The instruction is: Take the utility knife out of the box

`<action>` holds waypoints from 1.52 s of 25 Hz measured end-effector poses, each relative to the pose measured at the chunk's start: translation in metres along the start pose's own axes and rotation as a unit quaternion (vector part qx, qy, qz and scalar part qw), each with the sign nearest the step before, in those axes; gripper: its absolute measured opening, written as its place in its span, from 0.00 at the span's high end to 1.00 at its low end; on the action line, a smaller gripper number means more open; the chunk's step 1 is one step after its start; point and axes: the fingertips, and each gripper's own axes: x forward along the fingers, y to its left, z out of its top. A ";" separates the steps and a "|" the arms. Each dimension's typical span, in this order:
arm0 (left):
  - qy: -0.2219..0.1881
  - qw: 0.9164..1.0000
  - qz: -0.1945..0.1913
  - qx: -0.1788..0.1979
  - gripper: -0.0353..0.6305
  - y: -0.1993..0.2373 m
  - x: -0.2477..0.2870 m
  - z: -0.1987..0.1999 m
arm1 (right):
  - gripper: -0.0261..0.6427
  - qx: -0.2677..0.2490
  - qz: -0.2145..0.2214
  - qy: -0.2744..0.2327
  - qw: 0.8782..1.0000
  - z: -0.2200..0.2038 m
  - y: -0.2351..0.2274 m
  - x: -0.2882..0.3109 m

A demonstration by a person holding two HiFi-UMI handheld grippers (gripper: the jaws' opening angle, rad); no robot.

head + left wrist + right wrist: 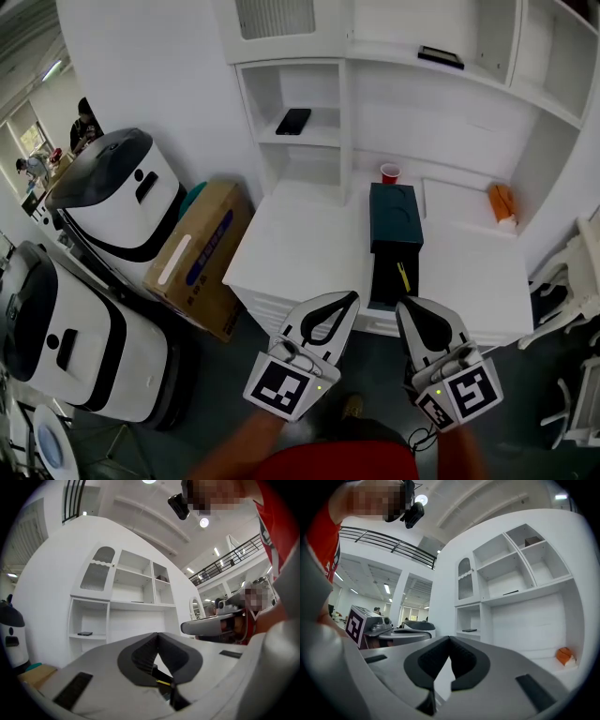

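Note:
A dark teal box stands on the white desk, and its black drawer is pulled out toward me. The yellow utility knife lies in that drawer. My left gripper hovers just short of the desk's front edge, left of the drawer, jaws shut and empty. My right gripper is beside it, right in front of the drawer, also shut on nothing. In the left gripper view the left gripper has its tips touching, and a yellow sliver of the knife shows below them. In the right gripper view the right gripper points level at the shelves.
On the desk's back stand a red cup and an orange object. A black phone lies on a shelf. A cardboard box and two white machines stand left of the desk; a white chair is on the right.

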 end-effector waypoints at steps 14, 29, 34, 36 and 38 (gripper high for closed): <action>0.009 1.000 -0.001 -0.006 0.92 0.041 0.082 -0.030 | 0.93 0.006 -0.043 0.068 0.997 -0.048 -0.083 0.059; 0.012 0.997 -0.078 -0.006 0.92 0.093 0.131 -0.061 | 0.84 0.066 -0.135 0.283 0.947 -0.184 -0.150 0.120; 0.009 0.995 -0.094 -0.013 0.92 0.105 0.145 -0.066 | 0.73 0.093 -0.145 0.362 0.916 -0.230 -0.164 0.124; 0.007 0.995 -0.099 -0.015 0.92 0.109 0.148 -0.067 | 0.71 0.102 -0.152 0.393 0.901 -0.246 -0.169 0.123; 0.007 0.994 -0.103 -0.029 0.92 0.112 0.151 -0.069 | 0.70 0.111 -0.164 0.424 0.884 -0.263 -0.174 0.120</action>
